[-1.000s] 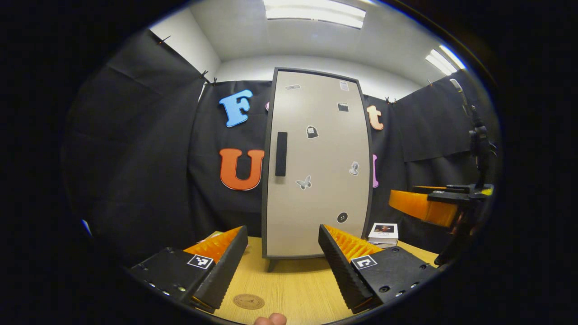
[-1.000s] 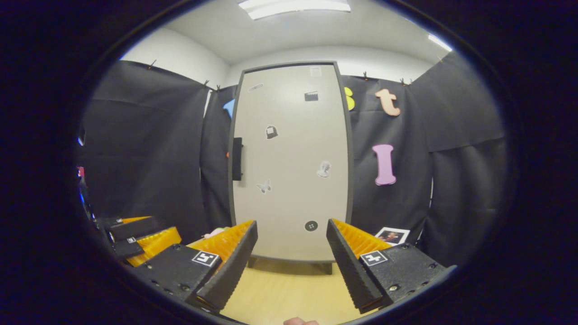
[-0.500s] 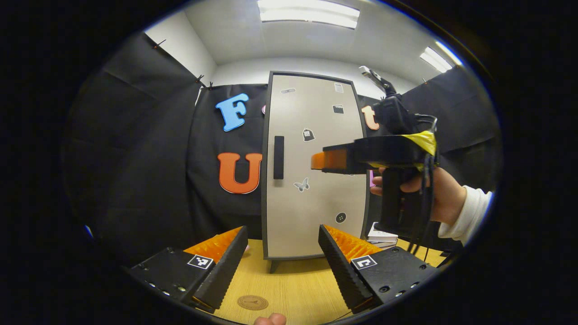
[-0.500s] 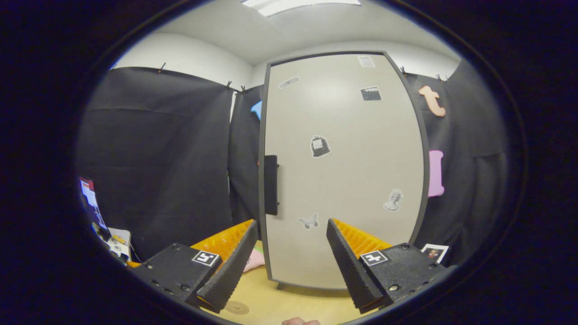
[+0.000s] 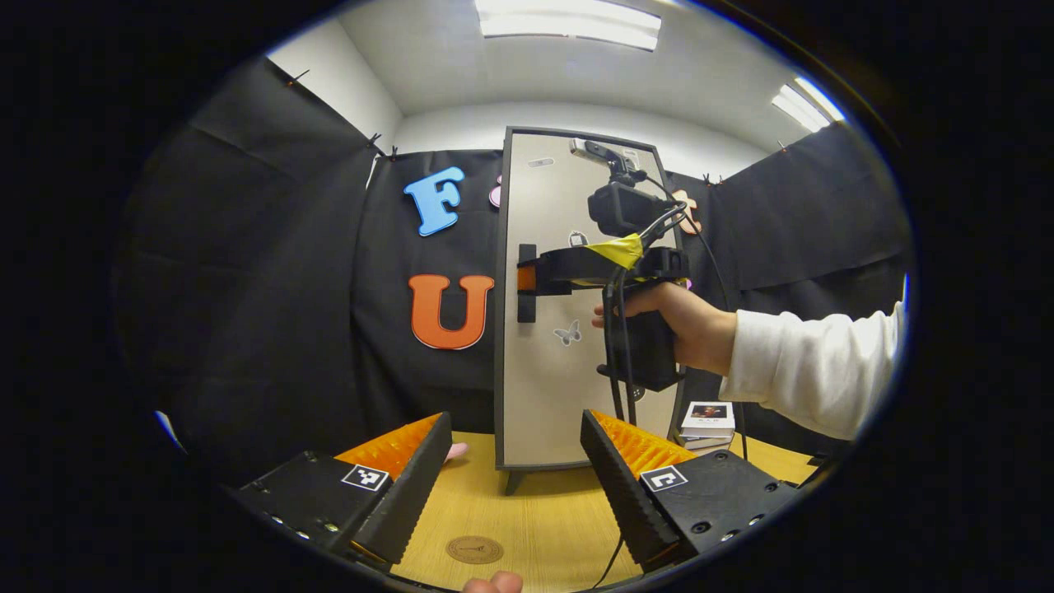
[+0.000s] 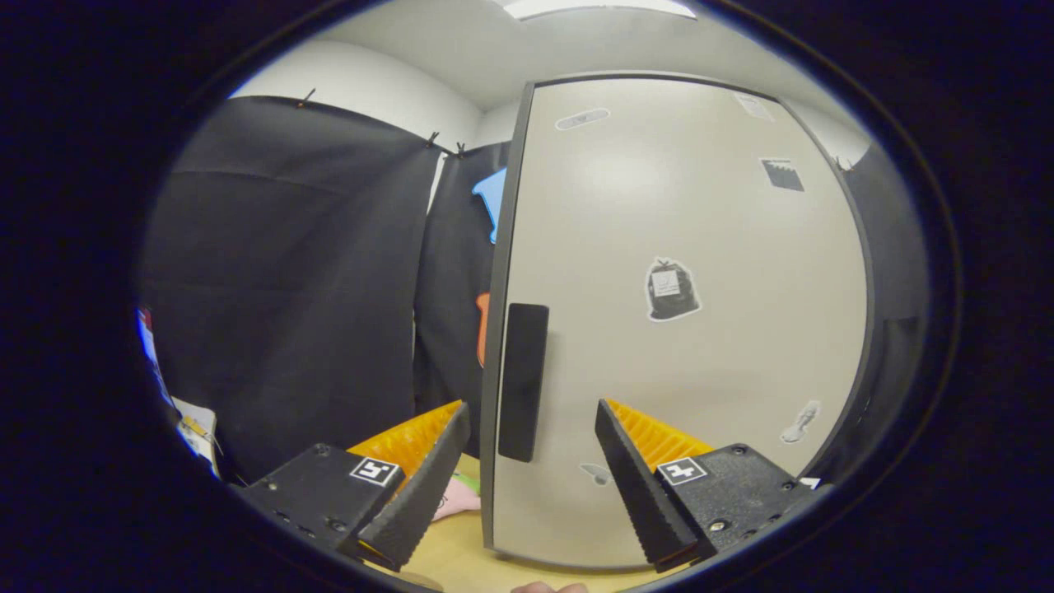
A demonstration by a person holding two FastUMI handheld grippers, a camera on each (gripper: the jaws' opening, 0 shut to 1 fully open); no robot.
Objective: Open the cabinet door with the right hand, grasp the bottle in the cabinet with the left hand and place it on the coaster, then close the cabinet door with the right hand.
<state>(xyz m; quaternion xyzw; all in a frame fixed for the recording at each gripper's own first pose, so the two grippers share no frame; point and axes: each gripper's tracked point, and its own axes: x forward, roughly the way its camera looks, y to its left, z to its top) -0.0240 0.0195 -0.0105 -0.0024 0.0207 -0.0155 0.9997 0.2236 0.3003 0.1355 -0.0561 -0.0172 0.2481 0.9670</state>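
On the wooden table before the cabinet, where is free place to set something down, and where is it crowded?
Bare wood lies on the table between the cabinet feet and the coaster, framed by the left gripper fingers. It is tighter right of the cabinet, where the stacked books sit, and left of it by a small pink object.
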